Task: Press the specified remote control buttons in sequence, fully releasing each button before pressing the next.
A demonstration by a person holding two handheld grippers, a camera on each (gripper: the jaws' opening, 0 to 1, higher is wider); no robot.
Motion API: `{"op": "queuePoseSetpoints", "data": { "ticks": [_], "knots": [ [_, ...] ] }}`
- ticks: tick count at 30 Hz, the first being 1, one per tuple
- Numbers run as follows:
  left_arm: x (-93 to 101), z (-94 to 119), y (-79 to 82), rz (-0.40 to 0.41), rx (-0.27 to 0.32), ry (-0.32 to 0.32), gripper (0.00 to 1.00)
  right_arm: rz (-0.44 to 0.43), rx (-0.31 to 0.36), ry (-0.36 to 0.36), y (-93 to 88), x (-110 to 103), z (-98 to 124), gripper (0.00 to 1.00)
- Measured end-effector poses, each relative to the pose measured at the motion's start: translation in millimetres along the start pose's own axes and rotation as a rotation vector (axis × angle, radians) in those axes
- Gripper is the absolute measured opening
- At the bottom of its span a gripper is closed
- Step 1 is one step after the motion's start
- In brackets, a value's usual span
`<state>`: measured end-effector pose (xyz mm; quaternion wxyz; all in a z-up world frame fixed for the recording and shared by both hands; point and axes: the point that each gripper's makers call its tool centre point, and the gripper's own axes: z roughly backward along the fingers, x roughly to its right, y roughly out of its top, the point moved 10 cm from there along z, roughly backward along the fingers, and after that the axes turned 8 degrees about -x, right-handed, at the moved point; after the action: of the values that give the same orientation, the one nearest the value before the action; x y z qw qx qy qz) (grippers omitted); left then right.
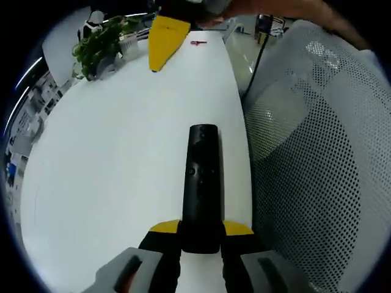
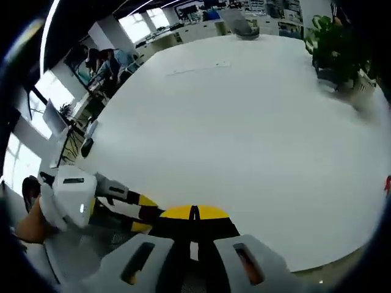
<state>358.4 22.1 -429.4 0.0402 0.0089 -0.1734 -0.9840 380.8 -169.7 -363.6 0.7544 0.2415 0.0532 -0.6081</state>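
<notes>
A black remote control [image 1: 201,183] points away from me over the white table [image 1: 122,152]; its near end sits between the yellow-tipped jaws of my left gripper [image 1: 201,227], which is shut on it. Small round buttons show on the remote's top face. My right gripper [image 2: 194,213] hangs above the table's near edge with its yellow tips pressed together and nothing between them. In the left gripper view the right gripper [image 1: 165,38] appears as a yellow wedge far off over the table. From the left of the right gripper view comes the left gripper [image 2: 142,212], held by a hand [image 2: 27,223].
A potted plant [image 1: 101,43] stands near the table's far corner, also the potted plant [image 2: 339,46]. A grey mesh chair back [image 1: 324,165] rises right beside the table edge. A small red item [image 1: 198,43] lies far off. People sit at desks [image 2: 104,64] beyond the table.
</notes>
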Motion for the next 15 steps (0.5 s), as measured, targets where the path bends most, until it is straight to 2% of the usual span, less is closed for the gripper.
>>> {"op": "queuePoseSetpoints", "data": {
  "ticks": [4, 8, 12, 15],
  "knots": [
    [-1.7, 0, -0.4, -0.005, 0.013, -0.005, 0.24, -0.041, -0.019, 0.022, -4.2, 7, -10, 0.0],
    [-2.4, -1, -2.5, -0.017, 0.035, -0.013, 0.24, -0.065, -0.089, 0.0, -11.6, 16, -19, 0.0],
    [-2.6, -1, -1.9, -0.019, 0.038, -0.013, 0.24, -0.1, -0.191, 0.004, -20.2, 19, -31, 0.0],
    [-3.3, -2, -2.7, -0.018, 0.047, -0.015, 0.24, -0.099, -0.217, 0.008, -22.8, 19, -37, 0.0]
  ]
}}
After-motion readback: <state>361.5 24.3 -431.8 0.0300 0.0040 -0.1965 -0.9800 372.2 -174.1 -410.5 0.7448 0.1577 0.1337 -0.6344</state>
